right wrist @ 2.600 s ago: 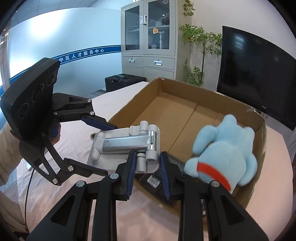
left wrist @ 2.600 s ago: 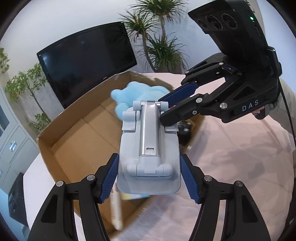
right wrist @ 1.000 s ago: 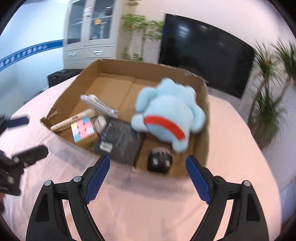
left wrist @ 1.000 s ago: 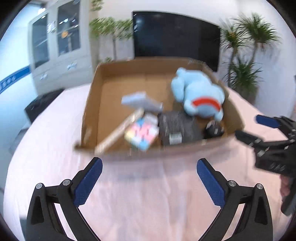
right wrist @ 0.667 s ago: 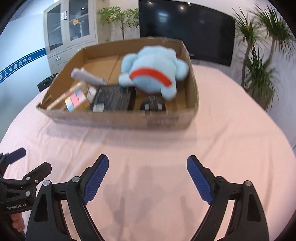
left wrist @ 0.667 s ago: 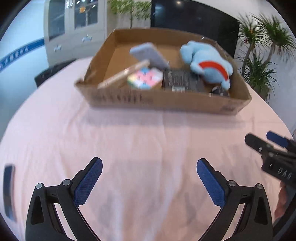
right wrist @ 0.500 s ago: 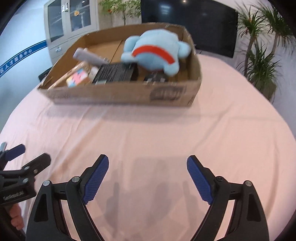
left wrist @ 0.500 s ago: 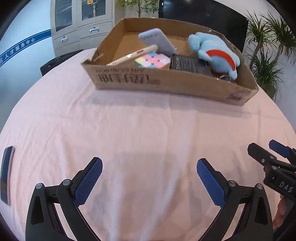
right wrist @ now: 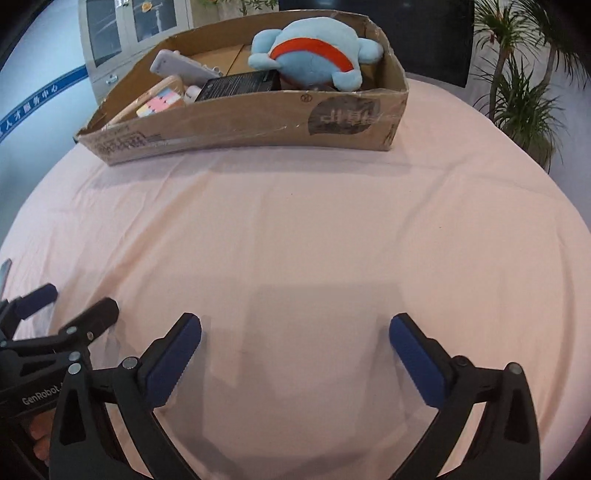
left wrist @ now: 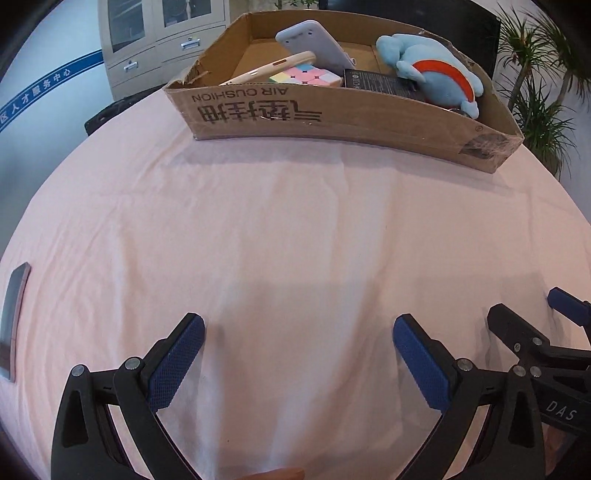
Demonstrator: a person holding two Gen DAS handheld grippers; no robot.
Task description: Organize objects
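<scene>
Left gripper [left wrist: 297, 352]: fingers spread wide, nothing held, low over the pink tablecloth [left wrist: 295, 229].
Right gripper [right wrist: 295, 350]: fingers likewise apart and empty.
Dark flat device [left wrist: 13, 317]: seen at the table's left edge, apart from the box; probably stiff and thin, best pinched across its edges.
Cardboard box [left wrist: 332, 118]: placed far across the table.
Box contents: a soft blue plush [left wrist: 436, 74], a pastel cube [left wrist: 304, 76] and a black packet [left wrist: 380, 83] are seen inside.

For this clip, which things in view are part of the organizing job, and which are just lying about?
Part of the job:
cardboard box
phone stand
blue plush toy
pastel puzzle cube
black packet
left gripper, open and empty
right gripper, open and empty

Just lying about:
dark flat device at the table edge
potted plants
cabinet
</scene>
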